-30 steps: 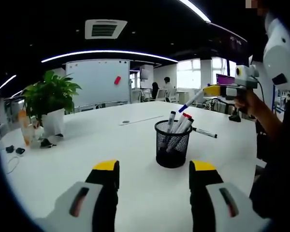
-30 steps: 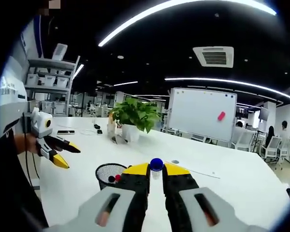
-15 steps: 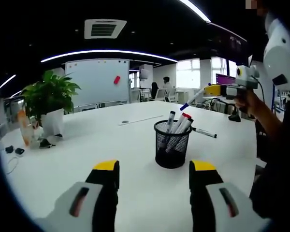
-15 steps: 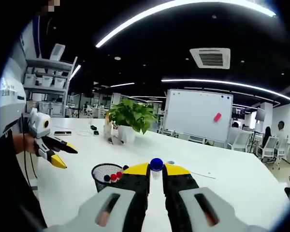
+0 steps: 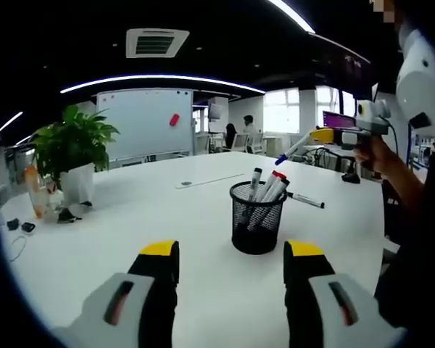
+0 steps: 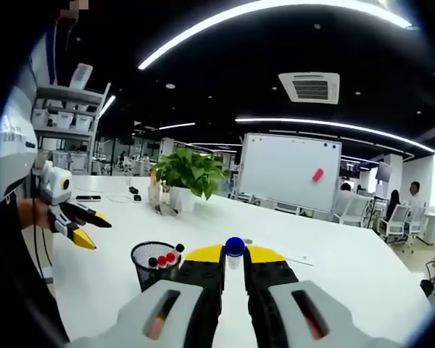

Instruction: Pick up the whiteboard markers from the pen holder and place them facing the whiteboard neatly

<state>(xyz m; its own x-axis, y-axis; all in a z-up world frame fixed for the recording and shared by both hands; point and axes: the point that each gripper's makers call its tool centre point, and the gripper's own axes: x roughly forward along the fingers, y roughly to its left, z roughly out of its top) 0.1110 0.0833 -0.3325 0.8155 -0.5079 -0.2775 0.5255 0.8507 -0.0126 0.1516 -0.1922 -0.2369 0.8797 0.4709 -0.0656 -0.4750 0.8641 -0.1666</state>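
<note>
Holding one blue-capped marker (image 6: 235, 247) clamped in right tongs (image 6: 234, 262); left tongs (image 5: 231, 259) apart, idle. One marker (image 5: 307, 199) lies on bench (image 5: 130, 217); several remain in pen holder (image 5: 257, 217)

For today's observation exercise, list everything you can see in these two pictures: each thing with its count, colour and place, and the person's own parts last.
Pen holder: one, black mesh, on the white table.
Markers in holder: several, red and dark caps, leaning to one side.
Loose marker: one, dark cap, lying on the table beyond the holder.
Blue-capped marker: one, clamped in the right hand-held gripper.
Table: one, white.
Whiteboard: one, white with a red item stuck on it, past the table's far end.
Potted plant: one, green in a white pot, on the table's left.
Left hand-held gripper: grey with yellow tips, jaws apart.
Right hand-held gripper: grey with yellow tips, raised above the table.
</note>
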